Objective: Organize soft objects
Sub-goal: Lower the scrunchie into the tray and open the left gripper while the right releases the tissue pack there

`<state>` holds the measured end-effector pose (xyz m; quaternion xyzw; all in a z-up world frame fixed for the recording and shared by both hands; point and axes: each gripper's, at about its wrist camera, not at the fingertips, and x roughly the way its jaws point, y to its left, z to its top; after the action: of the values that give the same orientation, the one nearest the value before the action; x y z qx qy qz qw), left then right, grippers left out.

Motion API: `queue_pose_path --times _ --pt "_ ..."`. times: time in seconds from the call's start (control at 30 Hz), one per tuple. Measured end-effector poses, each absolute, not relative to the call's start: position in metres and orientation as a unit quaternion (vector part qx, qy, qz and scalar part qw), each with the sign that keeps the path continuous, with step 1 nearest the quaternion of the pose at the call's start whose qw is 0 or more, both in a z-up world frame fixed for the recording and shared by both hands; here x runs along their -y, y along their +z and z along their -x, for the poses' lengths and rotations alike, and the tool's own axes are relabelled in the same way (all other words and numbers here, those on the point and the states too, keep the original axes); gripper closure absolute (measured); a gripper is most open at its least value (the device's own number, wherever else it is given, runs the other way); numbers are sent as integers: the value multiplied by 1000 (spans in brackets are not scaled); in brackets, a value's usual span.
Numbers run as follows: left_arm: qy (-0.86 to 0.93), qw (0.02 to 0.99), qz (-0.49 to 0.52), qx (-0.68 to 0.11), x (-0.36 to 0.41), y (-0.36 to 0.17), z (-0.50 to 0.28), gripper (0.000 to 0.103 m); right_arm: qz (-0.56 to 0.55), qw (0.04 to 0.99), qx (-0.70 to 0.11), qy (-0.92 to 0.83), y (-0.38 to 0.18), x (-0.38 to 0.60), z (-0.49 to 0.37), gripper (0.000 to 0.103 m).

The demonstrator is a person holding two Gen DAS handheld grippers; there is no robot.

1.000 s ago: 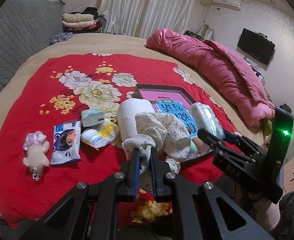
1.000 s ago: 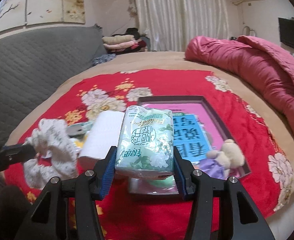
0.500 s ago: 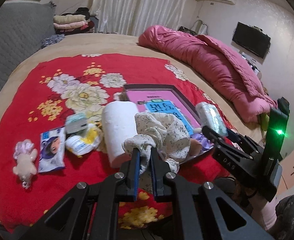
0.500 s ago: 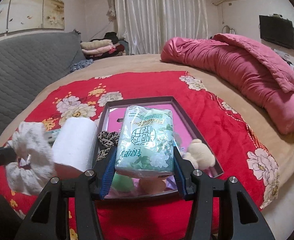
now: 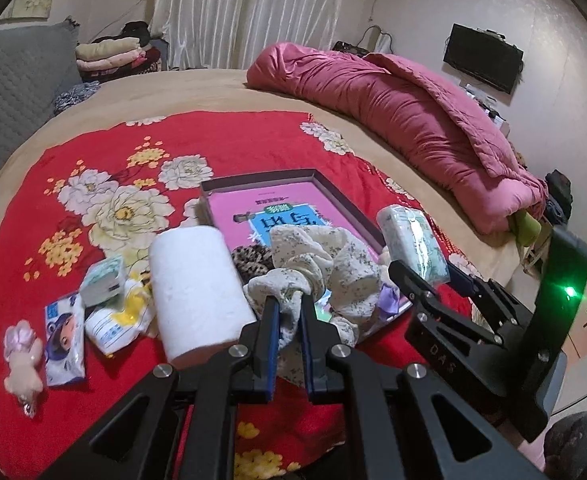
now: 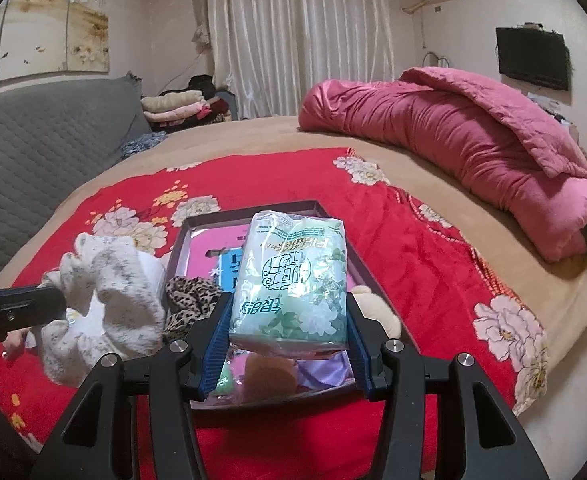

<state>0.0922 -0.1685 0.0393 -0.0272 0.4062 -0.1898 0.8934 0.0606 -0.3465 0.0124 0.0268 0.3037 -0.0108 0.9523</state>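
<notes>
My left gripper [image 5: 289, 312] is shut on a cream floral scrunchie [image 5: 321, 264], held above the near left corner of a dark shallow tray [image 5: 333, 196] with a pink and blue lining. The scrunchie also shows in the right wrist view [image 6: 109, 280]. My right gripper [image 6: 287, 344] is shut on a green tissue pack [image 6: 293, 276], held over the tray's [image 6: 357, 260] near end. The pack shows in the left wrist view [image 5: 411, 240]. In the tray lie a leopard scrunchie [image 6: 189, 296], a cream plush toy [image 6: 377, 312] and small soft items under the pack.
A toilet paper roll [image 5: 197, 284], small tissue packs [image 5: 105, 284], a cartoon wipes packet [image 5: 63, 340] and a pink plush toy [image 5: 21, 352] lie on the red floral blanket [image 5: 133, 160] left of the tray. A pink quilt [image 5: 393, 112] lies at the right. A grey headboard [image 6: 33, 144] stands left.
Both grippers have moved forward and over the tray with their loads. The scrunchie now hangs by the tray's near left corner; the tissue pack is over the tray's near end.
</notes>
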Motion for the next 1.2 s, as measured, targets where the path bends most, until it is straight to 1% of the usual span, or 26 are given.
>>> queue_pose_path --times 0.2,0.4,0.57,0.73,1.2 --pt "-189 890 26 -415 186 35 -115 93 -6 958 -286 -18 16 347 -61 50" --pt "-198 883 21 -425 212 29 -138 93 -15 959 -283 -28 17 354 -63 50" --pt "-195 872 9 -449 231 9 -158 93 -28 955 -293 -40 14 363 -66 50" --pt "-187 864 -2 -467 238 -10 -168 93 -15 950 -310 -41 8 359 -72 50" --pt "-171 855 0 -490 232 -33 -180 93 -23 932 -361 -37 -11 365 -89 50"
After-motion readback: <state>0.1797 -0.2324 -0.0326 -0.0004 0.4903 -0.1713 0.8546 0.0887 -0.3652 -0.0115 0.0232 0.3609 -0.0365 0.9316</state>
